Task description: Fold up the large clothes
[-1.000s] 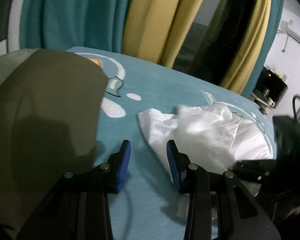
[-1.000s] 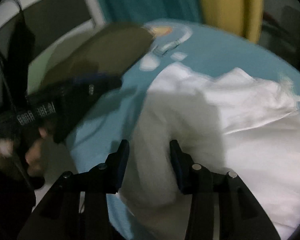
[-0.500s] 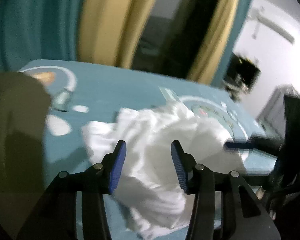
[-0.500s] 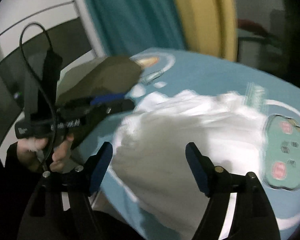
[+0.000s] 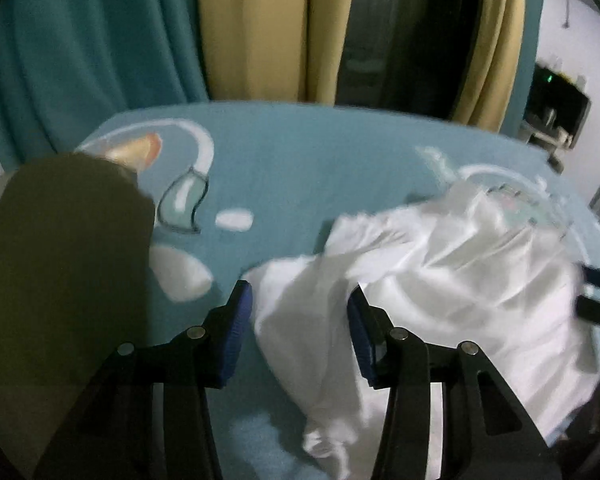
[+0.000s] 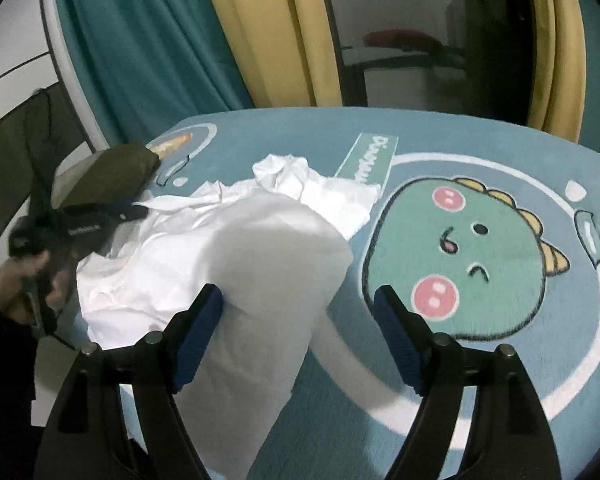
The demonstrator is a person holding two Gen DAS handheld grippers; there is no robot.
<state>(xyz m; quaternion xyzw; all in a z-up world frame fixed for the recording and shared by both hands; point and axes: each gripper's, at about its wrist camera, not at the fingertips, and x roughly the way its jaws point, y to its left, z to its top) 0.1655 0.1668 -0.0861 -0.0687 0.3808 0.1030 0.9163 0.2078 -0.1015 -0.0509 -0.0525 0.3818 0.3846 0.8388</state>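
Evidently, we find the task barely begun: the white garment (image 6: 228, 256) lies crumpled near the worktop's (image 6: 300, 136) near edge, no fold made, and the olive folded item (image 6: 108, 172) sits at the far-left corner. The left gripper (image 5: 300, 336) has just been opening; cloth lies between its jaws, unpinched. The right gripper (image 6: 300, 332), likewise just opening, stands wide over the garment, holding nothing.

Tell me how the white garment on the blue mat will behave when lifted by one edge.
The white garment lies crumpled in soft folds, so it will probably droop limply. It looks thin, likely light. Its smooth sheen suggests it may slip from a shallow pinch.
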